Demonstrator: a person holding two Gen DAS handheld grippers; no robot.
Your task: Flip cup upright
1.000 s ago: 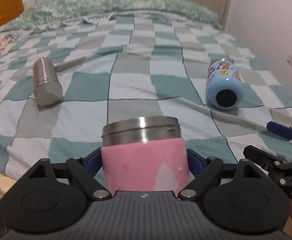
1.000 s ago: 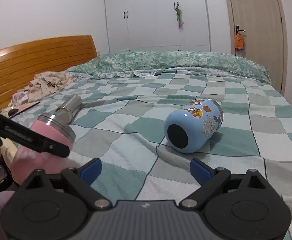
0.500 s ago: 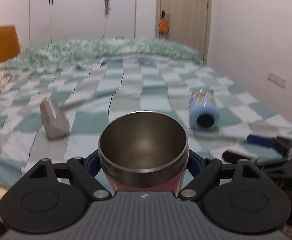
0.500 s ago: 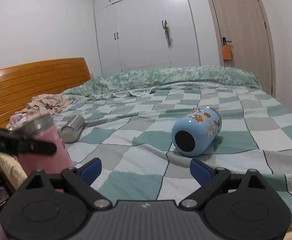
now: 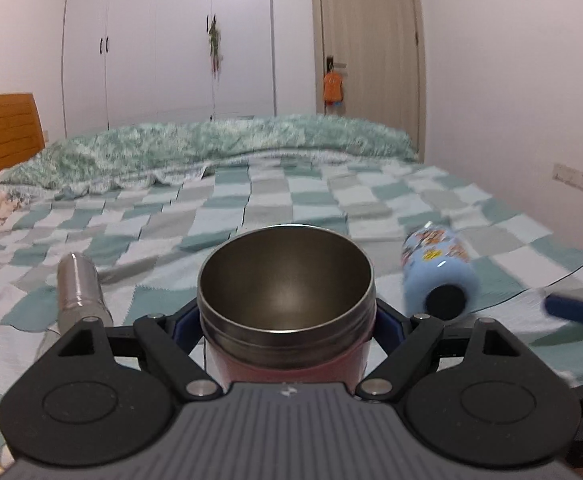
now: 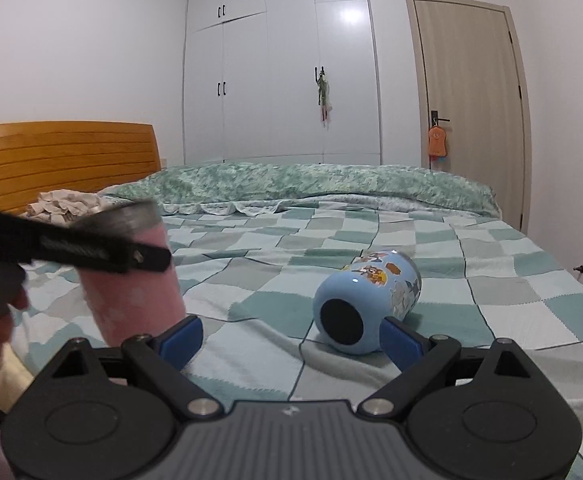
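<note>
the left gripper (image 5: pixel 287 328) is clamping the pink cup (image 5: pixel 286 300) between its blue-padded fingers (image 5: pixel 387 322), the jaws closed narrow against the cup's pink sleeve just below the steel rim. in the left wrist view the cup is showing its open mouth and dark steel interior toward the camera, so its long axis is running roughly along the gripper's line of sight and tipping upward. in the right wrist view the same cup (image 6: pixel 131 276) is appearing at the near left, blurred, with its steel rim on top and pink body below, leaning slightly, and the left gripper's black finger is crossing in front of it. whether its base is touching the checkered blanket (image 6: pixel 371 240) is not something i can tell.

the right gripper (image 6: pixel 291 338) is hovering with its jaws spread wide and nothing between them, its fingertips lying in front of the blanket at the near edge of the bed.

a blue sticker-covered cup (image 6: pixel 365 304) is lying on its side to the right, its dark end facing near. a steel bottle (image 5: pixel 79 292) is lying on its side to the left. a green fluffy duvet (image 5: pixel 211 148) is bunching along the far side of the bed.
</note>
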